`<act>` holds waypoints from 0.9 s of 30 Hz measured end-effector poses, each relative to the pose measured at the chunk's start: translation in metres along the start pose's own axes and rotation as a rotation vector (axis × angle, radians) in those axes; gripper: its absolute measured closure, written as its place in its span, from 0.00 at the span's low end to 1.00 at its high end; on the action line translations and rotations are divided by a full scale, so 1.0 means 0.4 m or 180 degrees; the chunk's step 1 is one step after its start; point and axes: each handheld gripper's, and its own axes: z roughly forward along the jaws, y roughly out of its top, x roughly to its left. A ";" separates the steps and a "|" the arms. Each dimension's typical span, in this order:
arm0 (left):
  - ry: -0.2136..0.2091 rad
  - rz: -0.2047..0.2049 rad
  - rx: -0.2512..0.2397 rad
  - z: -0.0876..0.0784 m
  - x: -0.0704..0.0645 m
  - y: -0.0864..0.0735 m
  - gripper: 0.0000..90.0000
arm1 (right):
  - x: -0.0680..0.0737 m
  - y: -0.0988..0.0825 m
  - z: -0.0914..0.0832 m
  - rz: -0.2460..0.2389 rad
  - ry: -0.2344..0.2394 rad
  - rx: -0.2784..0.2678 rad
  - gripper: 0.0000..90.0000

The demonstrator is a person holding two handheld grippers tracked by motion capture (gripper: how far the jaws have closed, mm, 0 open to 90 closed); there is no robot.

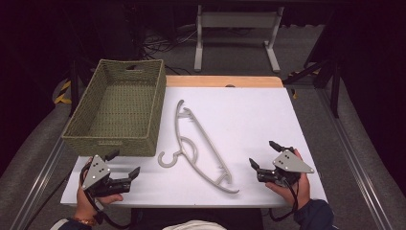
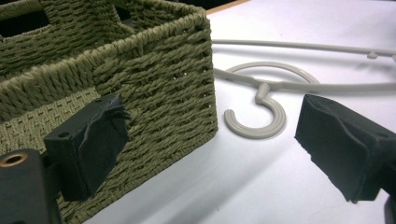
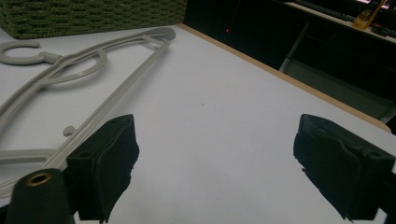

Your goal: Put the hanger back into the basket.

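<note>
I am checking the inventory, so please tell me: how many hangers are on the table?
1. The grey hanger lies flat on the white table, just right of the woven basket. The basket looks empty.

Bright tabletop, dark surroundings, soft focus

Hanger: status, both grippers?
Left gripper open, right gripper open, both empty. Hanger flat on table, untouched, beside basket. Nothing in the way.

A lab: white table [image 1: 249, 120] on rails, loose cables [image 1: 158, 40], dark surroundings.
</note>
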 end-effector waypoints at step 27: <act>-0.0148 0.0061 0.0162 0.011 -0.002 -0.011 0.07 | 0.117 0.105 0.109 -0.0259 0.0851 0.0480 0.26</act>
